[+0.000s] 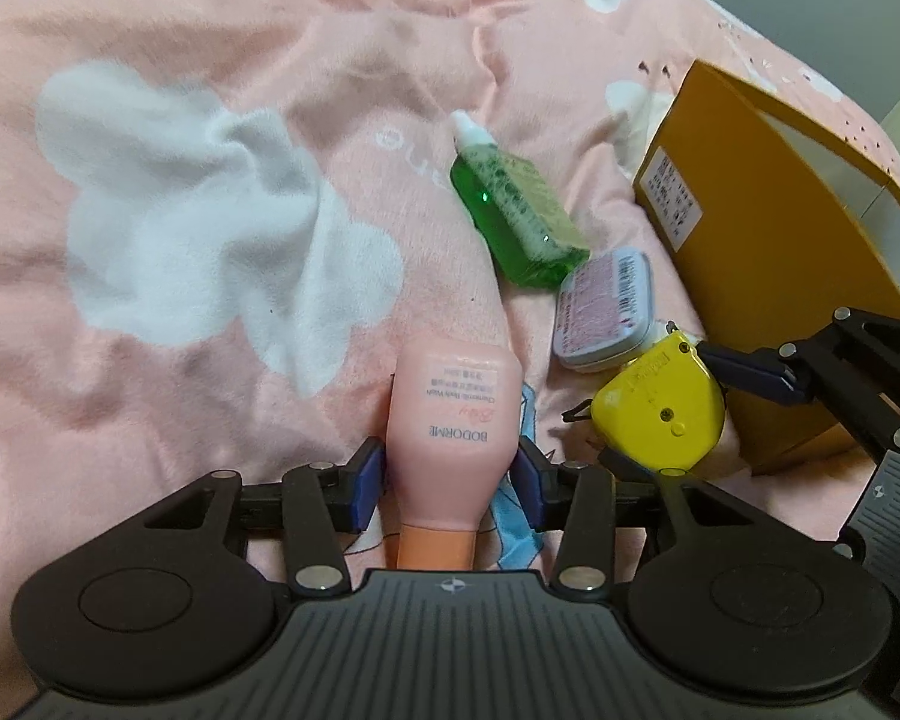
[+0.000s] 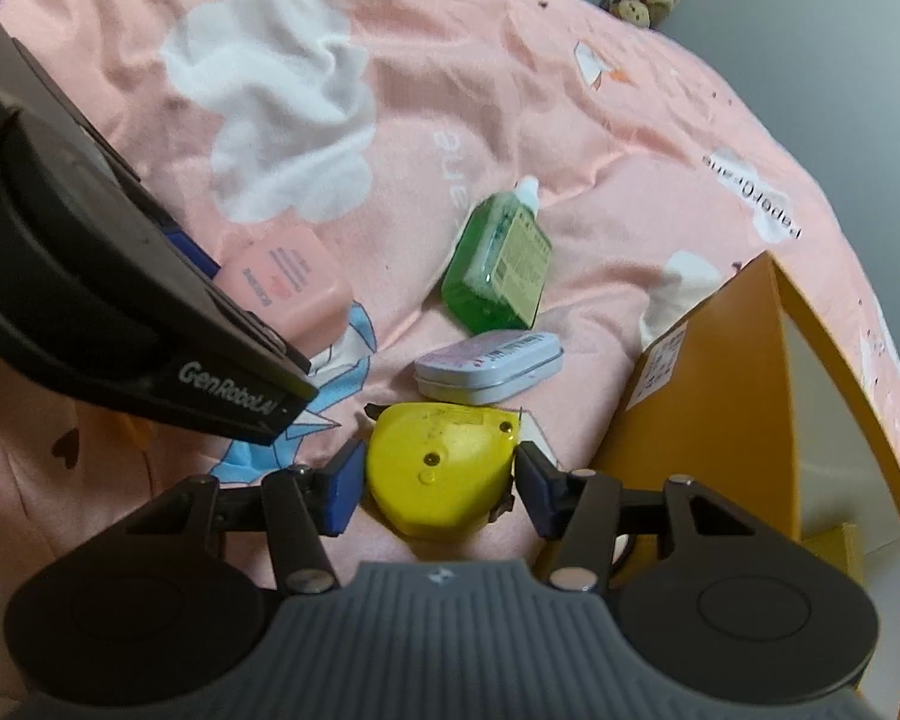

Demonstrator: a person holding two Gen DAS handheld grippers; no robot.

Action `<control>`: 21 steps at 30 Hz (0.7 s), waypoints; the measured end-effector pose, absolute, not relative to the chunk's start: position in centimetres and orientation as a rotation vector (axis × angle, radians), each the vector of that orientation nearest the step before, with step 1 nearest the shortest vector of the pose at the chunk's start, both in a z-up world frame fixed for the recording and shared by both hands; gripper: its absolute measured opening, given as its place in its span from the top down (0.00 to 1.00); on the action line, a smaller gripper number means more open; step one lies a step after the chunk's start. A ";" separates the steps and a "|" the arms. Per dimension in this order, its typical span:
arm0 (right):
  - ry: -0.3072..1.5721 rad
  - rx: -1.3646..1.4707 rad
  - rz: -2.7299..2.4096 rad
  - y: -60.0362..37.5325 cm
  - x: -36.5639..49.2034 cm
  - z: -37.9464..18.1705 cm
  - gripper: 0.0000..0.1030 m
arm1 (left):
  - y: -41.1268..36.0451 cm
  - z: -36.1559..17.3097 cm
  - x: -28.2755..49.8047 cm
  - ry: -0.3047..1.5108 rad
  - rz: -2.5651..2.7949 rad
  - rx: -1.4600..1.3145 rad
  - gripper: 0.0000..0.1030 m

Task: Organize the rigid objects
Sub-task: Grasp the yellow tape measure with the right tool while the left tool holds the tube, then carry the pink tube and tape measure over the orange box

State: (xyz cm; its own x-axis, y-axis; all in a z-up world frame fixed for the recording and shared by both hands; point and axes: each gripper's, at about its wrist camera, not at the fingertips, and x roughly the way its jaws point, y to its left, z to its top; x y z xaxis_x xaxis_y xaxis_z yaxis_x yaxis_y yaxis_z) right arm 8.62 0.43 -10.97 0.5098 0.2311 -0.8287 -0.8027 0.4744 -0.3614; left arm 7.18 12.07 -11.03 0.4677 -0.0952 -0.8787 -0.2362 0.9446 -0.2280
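Pink bedspread [image 1: 150, 360] – left claw [image 1: 448, 483] clamps pink bottle [image 1: 453, 420], right claw [image 2: 438, 489] straddles yellow case [image 2: 444, 468], apart

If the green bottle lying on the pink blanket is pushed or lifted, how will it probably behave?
The green bottle lies flat on its broad labelled face and looks flat-sided, so it would probably slide rather than roll. It seems rigid plastic partly filled with liquid, so it may feel fairly heavy and the weight could shift. The soft wrinkled blanket would likely drag on a push.

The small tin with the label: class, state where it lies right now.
In both wrist views the small tin lies on the pink bedspread, between the green bottle and the yellow tape measure, left of the orange box.
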 end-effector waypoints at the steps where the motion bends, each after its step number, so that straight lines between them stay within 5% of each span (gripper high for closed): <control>1: 0.783 -0.841 0.724 0.2 8.4 -10.6 0.48 | 12.0 -10.7 7.0 1.079 0.093 -0.339 0.51; 21: 0.536 -0.568 0.709 -6.7 8.3 1.2 0.50 | 9.1 -1.2 5.6 0.845 0.069 -0.348 0.50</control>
